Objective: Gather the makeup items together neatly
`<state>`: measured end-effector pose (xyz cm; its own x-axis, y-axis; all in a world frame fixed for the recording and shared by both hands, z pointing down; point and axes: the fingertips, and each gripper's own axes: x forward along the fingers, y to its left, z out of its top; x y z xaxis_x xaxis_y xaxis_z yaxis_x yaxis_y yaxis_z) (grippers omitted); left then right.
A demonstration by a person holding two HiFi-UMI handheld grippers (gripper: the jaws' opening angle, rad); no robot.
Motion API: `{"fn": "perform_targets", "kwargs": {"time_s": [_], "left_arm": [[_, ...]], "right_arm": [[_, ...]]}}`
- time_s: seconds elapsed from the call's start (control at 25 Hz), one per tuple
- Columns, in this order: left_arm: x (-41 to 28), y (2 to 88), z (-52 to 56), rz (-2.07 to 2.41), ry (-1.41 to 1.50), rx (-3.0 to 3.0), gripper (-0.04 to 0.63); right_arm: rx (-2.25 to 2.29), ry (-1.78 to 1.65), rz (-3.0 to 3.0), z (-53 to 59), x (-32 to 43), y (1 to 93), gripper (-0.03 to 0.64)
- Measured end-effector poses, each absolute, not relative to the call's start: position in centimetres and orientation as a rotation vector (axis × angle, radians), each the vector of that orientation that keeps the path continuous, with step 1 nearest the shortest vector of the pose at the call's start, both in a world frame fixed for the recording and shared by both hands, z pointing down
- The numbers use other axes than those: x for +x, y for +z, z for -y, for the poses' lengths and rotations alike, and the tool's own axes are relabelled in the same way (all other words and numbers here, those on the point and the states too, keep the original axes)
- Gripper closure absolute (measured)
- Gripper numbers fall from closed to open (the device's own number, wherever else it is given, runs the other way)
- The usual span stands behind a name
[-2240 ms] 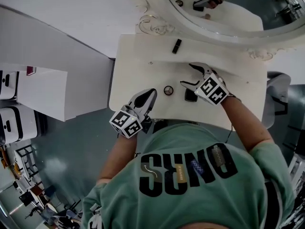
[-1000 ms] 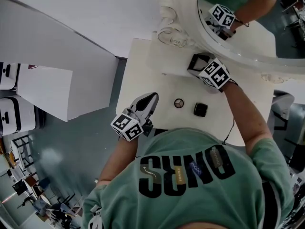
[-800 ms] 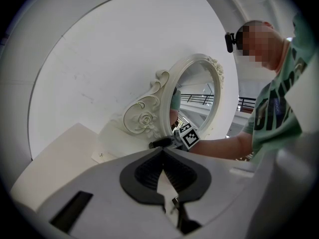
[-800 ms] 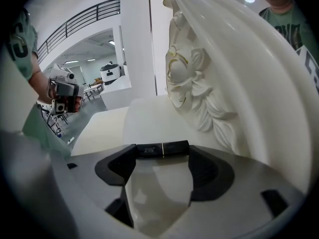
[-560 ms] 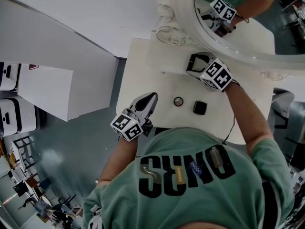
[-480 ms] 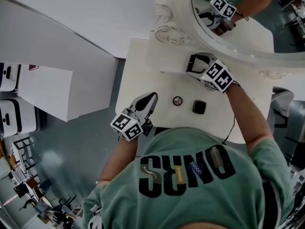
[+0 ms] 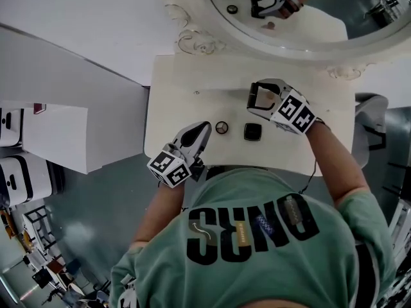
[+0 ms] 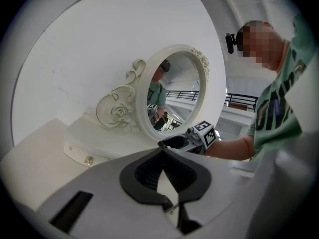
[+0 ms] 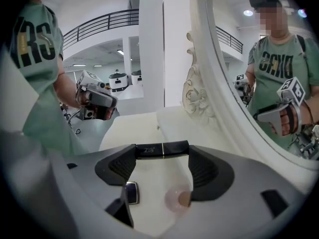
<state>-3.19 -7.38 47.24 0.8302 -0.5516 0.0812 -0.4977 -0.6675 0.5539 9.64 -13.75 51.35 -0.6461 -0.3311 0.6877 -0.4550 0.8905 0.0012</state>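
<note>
We pinch the black lipstick tube (image 9: 162,149) in our right tongs (image 7: 250,98), to join the black square compact (image 7: 253,131); left tongs (image 8: 163,152) closed, empty.

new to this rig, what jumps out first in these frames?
The ornate white mirror at the back of the vanity table dominates. Next, the right gripper holds a black tube crosswise between its fingers over the tabletop, with a black square compact and a small round case lying side by side nearer the person. The left gripper is shut and empty at the table's near-left edge.
</note>
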Motion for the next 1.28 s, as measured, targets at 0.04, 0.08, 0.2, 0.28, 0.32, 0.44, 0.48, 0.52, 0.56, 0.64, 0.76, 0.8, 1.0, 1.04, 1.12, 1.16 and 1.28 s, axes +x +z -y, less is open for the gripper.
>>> {"fn": "perform_targets", "kwargs": {"time_s": [0.04,0.08,0.2,0.28,0.32,0.44,0.48,0.52,0.56,0.64,0.76,0.8,1.0,1.04,1.12,1.16,1.28], "left_arm": [[-2.5,47.1,7.0,0.754,-0.121,2.438,0.597],[-1.7,47.1,6.6,0.738,-0.117,2.442,0.597],[0.3,47.0,5.7,0.695,-0.102,2.453,0.597],[1.5,47.0,5.2,0.672,-0.093,2.457,0.597],[2.2,47.1,4.9,0.661,-0.087,2.458,0.597],[4.1,47.3,4.3,0.624,-0.068,2.466,0.597],[4.7,47.3,4.1,0.610,-0.062,2.471,0.597],[5.2,47.4,3.9,0.598,-0.056,2.476,0.597],[5.8,47.5,3.7,0.588,-0.048,2.481,0.597],[6.6,47.7,3.4,0.574,-0.033,2.484,0.597],[7.4,48.1,3.0,0.569,-0.017,2.476,0.597],[7.6,48.2,3.0,0.570,-0.014,2.474,0.597],[7.8,49.4,2.9,0.584,0.009,2.464,0.597],[7.7,49.6,2.9,0.588,0.012,2.460,0.597],[7.8,50.0,3.0,0.590,0.020,2.452,0.597],[7.8,50.2,3.0,0.589,0.025,2.449,0.597],[7.9,50.6,3.2,0.591,0.029,2.442,0.597]], "right_arm": [[0.567,0.231,2.328,12.9,10.4,51.5,0.293],[0.573,0.240,2.328,12.1,11.2,51.7,0.292],[0.591,0.258,2.323,9.6,13.4,52.4,0.291],[0.598,0.261,2.315,8.1,14.8,53.0,0.292],[0.599,0.260,2.307,7.5,15.5,53.4,0.292],[0.598,0.262,2.279,5.5,17.4,54.9,0.292],[0.596,0.263,2.270,4.8,18.0,55.5,0.291],[0.593,0.262,2.260,4.2,18.5,56.1,0.292],[0.586,0.259,2.249,3.6,19.0,56.8,0.292],[0.562,0.242,2.219,2.6,20.0,58.3,0.292],[0.512,0.213,2.172,1.2,21.1,60.4,0.291],[0.498,0.210,2.162,0.9,21.4,61.2,0.291],[0.456,0.220,2.139,0.1,21.9,64.2,0.291],[0.444,0.220,2.137,0.0,21.8,64.7,0.291],[0.416,0.209,2.128,-0.3,21.8,65.8,0.291],[0.400,0.198,2.119,-0.4,21.8,66.3,0.291],[0.365,0.193,2.107,-0.7,21.9,67.7,0.291]]}}
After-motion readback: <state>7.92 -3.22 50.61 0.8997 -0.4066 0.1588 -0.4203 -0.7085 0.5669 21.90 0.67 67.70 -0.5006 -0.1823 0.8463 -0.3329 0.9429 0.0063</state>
